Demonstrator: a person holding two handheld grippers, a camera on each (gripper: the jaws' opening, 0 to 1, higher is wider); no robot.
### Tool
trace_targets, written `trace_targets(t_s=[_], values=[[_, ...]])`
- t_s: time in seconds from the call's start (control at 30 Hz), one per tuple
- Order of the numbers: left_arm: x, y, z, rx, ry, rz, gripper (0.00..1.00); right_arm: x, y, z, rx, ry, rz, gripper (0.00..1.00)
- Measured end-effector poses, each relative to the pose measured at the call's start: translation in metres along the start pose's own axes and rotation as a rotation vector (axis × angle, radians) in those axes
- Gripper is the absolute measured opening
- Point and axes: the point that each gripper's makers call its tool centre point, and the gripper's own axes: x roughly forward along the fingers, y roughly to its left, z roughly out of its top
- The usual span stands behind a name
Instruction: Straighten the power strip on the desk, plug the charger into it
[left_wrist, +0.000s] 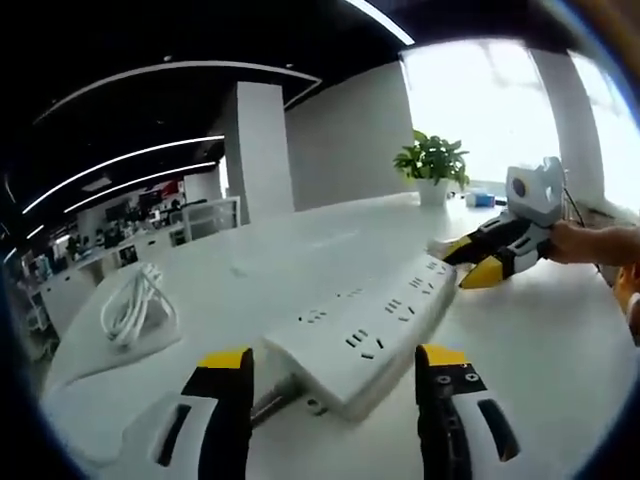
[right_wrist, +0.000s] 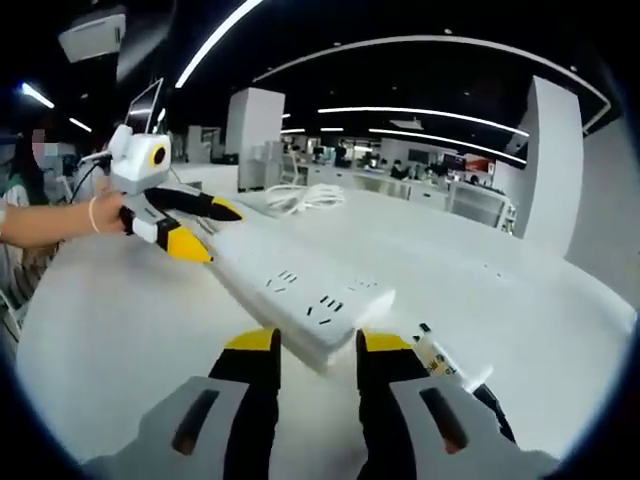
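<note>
A long white power strip (left_wrist: 372, 325) lies flat on the white desk (left_wrist: 540, 350). My left gripper (left_wrist: 332, 358) is open, its yellow-tipped jaws standing either side of the strip's cable end. In the right gripper view that gripper (right_wrist: 205, 230) is held by a hand at the strip's far end. My right gripper (right_wrist: 320, 342) has its jaws drawn close on the other end of the power strip (right_wrist: 300, 295). It also shows from the left gripper view (left_wrist: 475, 262). A coiled white charger cable (left_wrist: 135, 305) lies apart on the desk, and it is seen as well from the right gripper (right_wrist: 305, 195).
A potted plant (left_wrist: 432, 160) stands at the desk's far edge by the window. A small white tube (right_wrist: 440, 360) lies on the desk beside my right jaw. Office desks and a white pillar (left_wrist: 255, 150) stand beyond the desk.
</note>
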Motion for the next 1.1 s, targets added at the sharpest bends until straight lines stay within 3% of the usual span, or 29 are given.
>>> trace_targets(t_s=[0.3, 0.63, 1.1], values=[[-0.009, -0.003, 0.0, -0.018, -0.016, 0.002, 0.74, -0.006, 0.006, 0.009, -0.046, -0.018, 0.006, 0.36], [-0.024, -0.011, 0.001, -0.036, -0.055, -0.001, 0.82, -0.018, 0.013, 0.019, -0.011, -0.072, 0.051, 0.44], [-0.048, -0.028, 0.002, -0.019, -0.102, 0.012, 0.95, -0.049, 0.007, 0.032, -0.023, -0.172, 0.024, 0.64]])
